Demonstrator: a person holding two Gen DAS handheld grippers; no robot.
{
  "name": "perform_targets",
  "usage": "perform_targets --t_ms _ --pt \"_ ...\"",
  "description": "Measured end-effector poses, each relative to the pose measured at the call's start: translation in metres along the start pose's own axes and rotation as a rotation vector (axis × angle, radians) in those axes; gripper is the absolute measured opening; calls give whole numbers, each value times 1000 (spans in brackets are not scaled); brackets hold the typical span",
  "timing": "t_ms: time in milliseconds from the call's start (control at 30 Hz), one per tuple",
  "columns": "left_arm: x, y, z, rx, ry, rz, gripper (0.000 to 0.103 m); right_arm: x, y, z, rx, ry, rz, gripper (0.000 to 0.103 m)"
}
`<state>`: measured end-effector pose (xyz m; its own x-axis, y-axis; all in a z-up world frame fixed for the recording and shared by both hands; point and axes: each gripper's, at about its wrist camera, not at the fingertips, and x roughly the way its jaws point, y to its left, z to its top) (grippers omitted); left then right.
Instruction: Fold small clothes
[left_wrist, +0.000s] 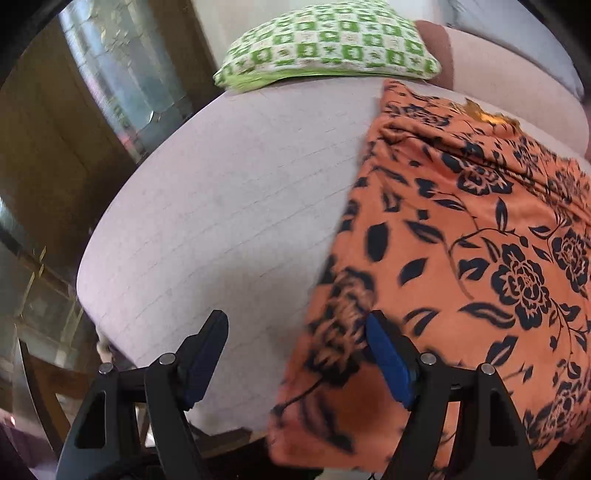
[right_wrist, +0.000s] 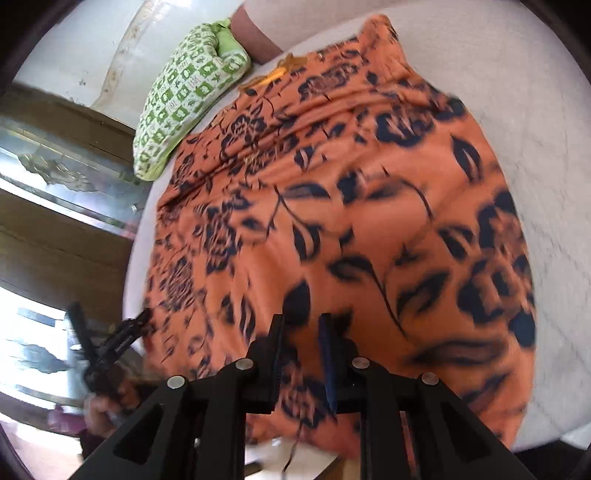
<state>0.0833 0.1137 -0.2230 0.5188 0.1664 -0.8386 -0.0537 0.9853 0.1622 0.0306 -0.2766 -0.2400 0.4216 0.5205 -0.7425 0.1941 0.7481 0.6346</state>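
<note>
An orange garment with a dark floral print (left_wrist: 461, 240) (right_wrist: 332, 206) lies spread on a pale cushioned seat (left_wrist: 221, 192) (right_wrist: 535, 110). Its near hem hangs over the seat's front edge. My left gripper (left_wrist: 295, 354) hovers open and wide over the garment's left edge. One of its fingers (left_wrist: 388, 362) is above the cloth and the other is above bare seat. A hand holds that same left gripper (right_wrist: 110, 312) at the seat's left edge in the right wrist view. My right gripper (right_wrist: 301, 347) is above the garment's near middle. Its jaws stand a narrow gap apart and cloth shows behind it, not pinched.
A green-and-white patterned pillow (left_wrist: 325, 48) (right_wrist: 184, 92) lies at the far end of the seat, next to a brown bolster (left_wrist: 436, 48). Dark wooden furniture with glass panels (left_wrist: 92, 110) (right_wrist: 55, 166) stands to the left, beyond the seat's edge.
</note>
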Motion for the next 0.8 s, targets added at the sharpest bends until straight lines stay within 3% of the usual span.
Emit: perform_targets --t_ms 133,233,267,300,333,467,567,700,767,800 --pt "-1 39 3 -99 29 29 78 -39 -25 -6 76 -98 13 22" --pt "-2 44 2 -70 58 -5 78 -58 -37 -6 116 -144 39 33" --pt "-2 43 3 -62 62 -16 78 -63 -39 -7 117 -157 36 47" --pt "-2 43 2 -60 68 -31 78 -68 -40 -9 117 -167 25 71" --pt "-2 43 1 -63 83 -60 78 -73 -41 -10 118 -178 19 75" --pt "9 42 -6 -93 190 -210 78 -89 -53 -16 135 -159 25 75" --pt "16 44 -15 -129 252 -297 77 -99 -71 -19 217 -104 27 75" --pt "12 38 -23 -70 230 -308 42 -97 -91 -36 294 -26 49 75" --pt "8 30 -26 -25 213 -349 30 -91 -92 -45 301 11 39 75" --pt "8 28 -26 -17 211 -350 30 -86 -91 -49 295 34 32 75"
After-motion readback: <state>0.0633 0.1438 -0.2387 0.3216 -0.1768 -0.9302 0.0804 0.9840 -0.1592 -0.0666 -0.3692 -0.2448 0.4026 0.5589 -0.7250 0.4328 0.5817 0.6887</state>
